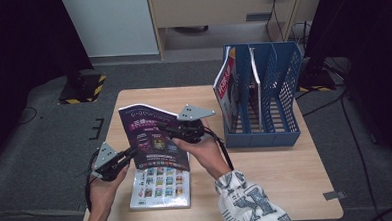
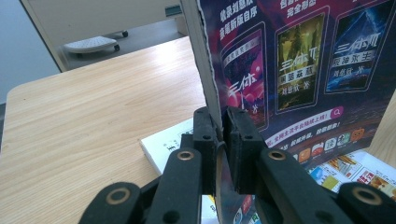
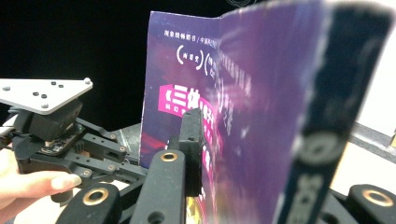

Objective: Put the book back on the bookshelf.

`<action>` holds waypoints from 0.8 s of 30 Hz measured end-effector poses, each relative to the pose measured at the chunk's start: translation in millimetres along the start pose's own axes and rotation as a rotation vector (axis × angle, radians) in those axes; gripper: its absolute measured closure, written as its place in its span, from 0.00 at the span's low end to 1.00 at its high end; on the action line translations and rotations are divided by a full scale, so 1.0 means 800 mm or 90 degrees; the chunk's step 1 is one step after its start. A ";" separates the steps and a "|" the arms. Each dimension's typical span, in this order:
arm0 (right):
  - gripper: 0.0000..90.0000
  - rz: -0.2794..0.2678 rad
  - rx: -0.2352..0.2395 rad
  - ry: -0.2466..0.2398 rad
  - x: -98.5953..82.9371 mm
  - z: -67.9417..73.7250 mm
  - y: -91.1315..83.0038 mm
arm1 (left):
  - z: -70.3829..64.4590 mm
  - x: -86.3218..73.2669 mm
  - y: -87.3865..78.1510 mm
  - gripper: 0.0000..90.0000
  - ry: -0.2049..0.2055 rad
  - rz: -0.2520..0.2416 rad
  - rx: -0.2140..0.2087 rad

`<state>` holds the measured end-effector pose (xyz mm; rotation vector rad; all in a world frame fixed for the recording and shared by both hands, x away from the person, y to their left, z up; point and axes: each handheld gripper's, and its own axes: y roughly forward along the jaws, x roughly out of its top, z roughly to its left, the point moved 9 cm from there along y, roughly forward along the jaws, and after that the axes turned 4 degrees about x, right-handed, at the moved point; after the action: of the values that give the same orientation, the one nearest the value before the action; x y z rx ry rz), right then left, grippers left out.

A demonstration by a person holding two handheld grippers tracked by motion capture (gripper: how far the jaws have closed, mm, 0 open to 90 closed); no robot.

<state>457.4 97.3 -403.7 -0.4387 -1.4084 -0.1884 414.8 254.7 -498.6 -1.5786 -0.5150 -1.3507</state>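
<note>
A purple magazine [image 1: 152,135] is held up, tilted, over the left half of the wooden table [image 1: 287,171]. My left gripper [image 1: 131,154] is shut on its lower left edge; in the left gripper view the jaws [image 2: 223,130] pinch the spine edge of the magazine [image 2: 299,70]. My right gripper [image 1: 162,128] is shut on the magazine's right side. In the right gripper view the cover [image 3: 187,70] curves between the jaws and hides the right one. A second magazine [image 1: 160,187] with a white, colourful cover lies flat beneath.
A blue file holder [image 1: 278,87] stands on the table's right half with magazines [image 1: 226,84] upright in its left slots. The flat magazine's white corner [image 2: 163,142] lies just past my left jaws. Grey floor surrounds the table; black stands are at both sides.
</note>
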 end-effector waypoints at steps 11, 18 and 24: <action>0.84 -0.014 0.010 -0.001 0.009 0.002 0.000 | -0.002 0.001 0.000 0.92 0.008 -0.004 0.001; 0.86 -0.018 0.014 0.003 0.012 0.004 0.002 | -0.001 0.000 0.000 0.92 0.009 -0.005 0.000; 0.87 -0.016 0.015 0.006 0.011 0.004 0.003 | -0.002 0.001 -0.001 0.92 0.010 -0.005 -0.001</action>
<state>457.1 101.6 -394.9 -0.4005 -1.4067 -0.1944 413.9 253.7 -498.2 -1.5671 -0.5114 -1.3689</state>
